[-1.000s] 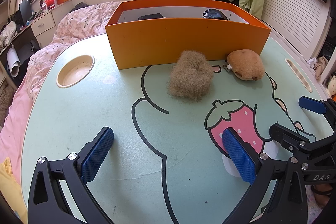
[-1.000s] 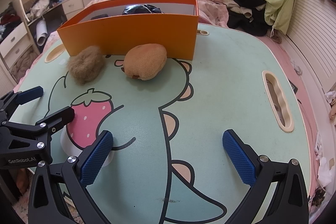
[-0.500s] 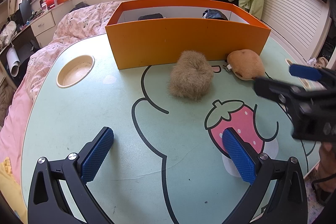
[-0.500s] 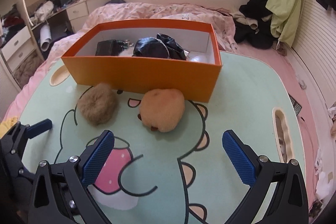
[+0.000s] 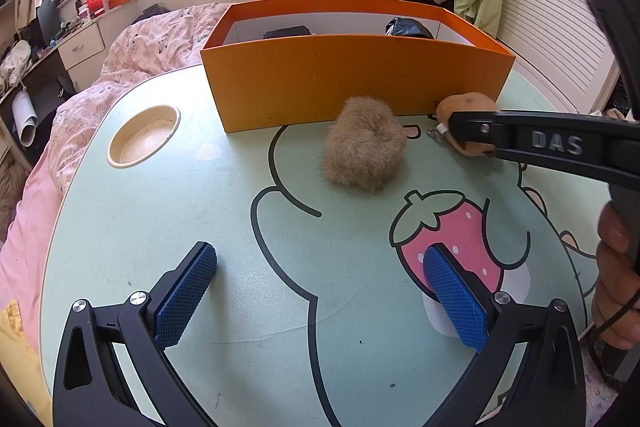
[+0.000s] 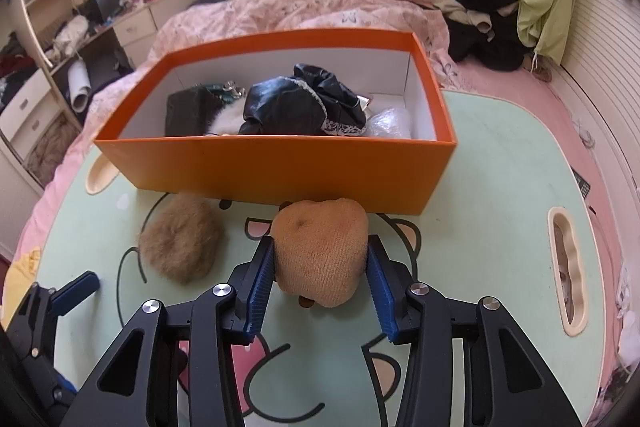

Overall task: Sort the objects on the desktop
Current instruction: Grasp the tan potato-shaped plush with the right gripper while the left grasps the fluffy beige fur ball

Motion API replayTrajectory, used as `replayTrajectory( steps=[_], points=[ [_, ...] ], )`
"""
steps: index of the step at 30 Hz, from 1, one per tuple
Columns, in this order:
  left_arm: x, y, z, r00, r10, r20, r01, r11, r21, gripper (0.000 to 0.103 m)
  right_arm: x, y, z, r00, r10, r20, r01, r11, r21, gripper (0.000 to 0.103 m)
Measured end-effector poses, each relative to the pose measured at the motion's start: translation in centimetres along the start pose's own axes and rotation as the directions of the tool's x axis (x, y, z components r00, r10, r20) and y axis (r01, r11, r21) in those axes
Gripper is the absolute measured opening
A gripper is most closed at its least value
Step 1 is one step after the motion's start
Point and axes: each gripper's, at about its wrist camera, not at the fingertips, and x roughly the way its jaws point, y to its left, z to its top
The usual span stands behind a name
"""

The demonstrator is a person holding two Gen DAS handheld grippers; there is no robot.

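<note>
1. At the far left of the pale green cartoon-printed table [image 5: 120,227], a round cream cup recess [image 5: 143,136] is sunk into the top.
2. The left gripper [image 5: 320,291] hovers low over the near part of the table, its blue pads [image 5: 186,295] spread wide apart with nothing between them but the printed strawberry and bare table.
3. A fuzzy tan pompom [image 6: 182,239] lies on the table just in front of the orange box, left of the plush toy and apart from it.
4. The open orange cardboard box [image 6: 280,163] stands at the far side of the table, beyond both soft objects. Inside it lie a dark case [image 6: 190,115] at the left, a crumpled black leather-look item [image 6: 300,103] in the middle and a clear plastic wrapping [image 6: 390,123] at the right.
5. The tan plush toy [image 6: 324,255] rests on the table, its far end touching or almost touching the box's front wall.
6. The right gripper [image 6: 320,287] straddles the plush toy. Its jaws are closing, with one blue pad against each flank of the toy, which still sits on the table.
7. At the right edge, a long cream handle slot [image 6: 568,271] is cut into the table.
</note>
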Motion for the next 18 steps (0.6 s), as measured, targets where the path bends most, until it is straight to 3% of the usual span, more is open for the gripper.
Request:
replayTrajectory(
  steps=[5,11,18],
  points=[
    [0.0,0.1,0.0,1.0,0.0,0.0,0.0,1.0,0.0,0.103,-2.4,-1.9,-1.9,0.998,0.058,0.036,-0.06,0.997,0.055,0.043],
    [-0.1,-0.3,0.3,1.0,-0.006,-0.02,0.007,1.0,0.008,0.103,-4.9,-3.7,-4.2,0.996,0.016,0.087,-0.02,0.999,0.049,0.043],
    [-0.6,-0.5,2.8,0.998,-0.059,-0.005,0.059,0.998,0.007,0.103,-5.8,-4.9,-4.1,0.994,0.018,0.104,-0.026,0.997,0.076,0.044]
  ],
)
